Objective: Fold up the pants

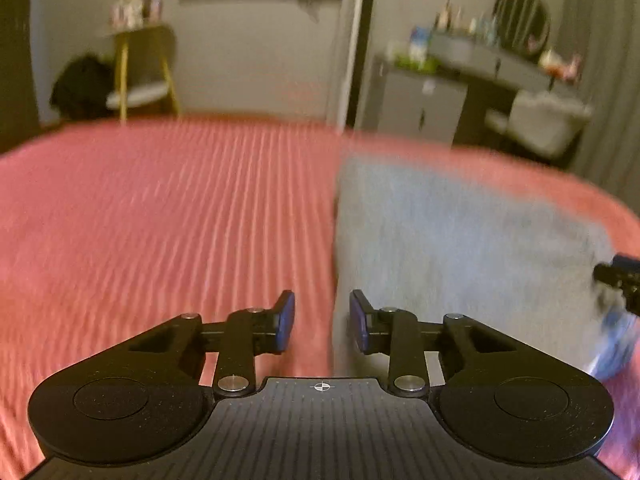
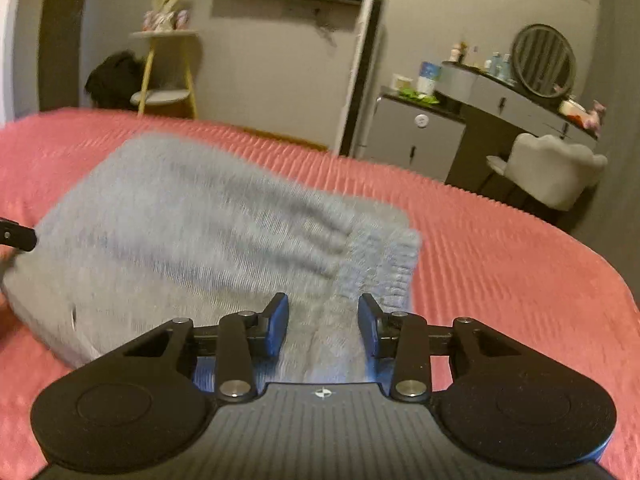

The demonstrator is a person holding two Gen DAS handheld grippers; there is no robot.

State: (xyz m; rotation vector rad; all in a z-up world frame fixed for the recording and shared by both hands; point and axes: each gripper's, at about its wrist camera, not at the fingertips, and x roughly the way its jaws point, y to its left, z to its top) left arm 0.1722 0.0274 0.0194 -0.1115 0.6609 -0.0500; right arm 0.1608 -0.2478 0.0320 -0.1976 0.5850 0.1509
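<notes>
Grey pants (image 1: 460, 240) lie folded into a compact block on the pink ribbed bedspread (image 1: 160, 220). In the left wrist view my left gripper (image 1: 322, 322) is open, its jaws straddling the block's left edge near the front, gripping nothing. In the right wrist view the pants (image 2: 200, 232) show a ribbed cuff (image 2: 384, 256) at the right end. My right gripper (image 2: 323, 324) is open, with grey cloth lying between its fingers. The right gripper's tip also shows at the far right of the left wrist view (image 1: 618, 276). Both views are motion-blurred.
The bed's far edge curves across both views. Beyond it stand a yellow-legged shelf (image 2: 168, 72), a grey cabinet (image 2: 416, 136), a vanity desk with a round mirror (image 2: 544, 60) and a white chair (image 2: 560, 172). Bare bedspread (image 2: 520, 260) lies right of the pants.
</notes>
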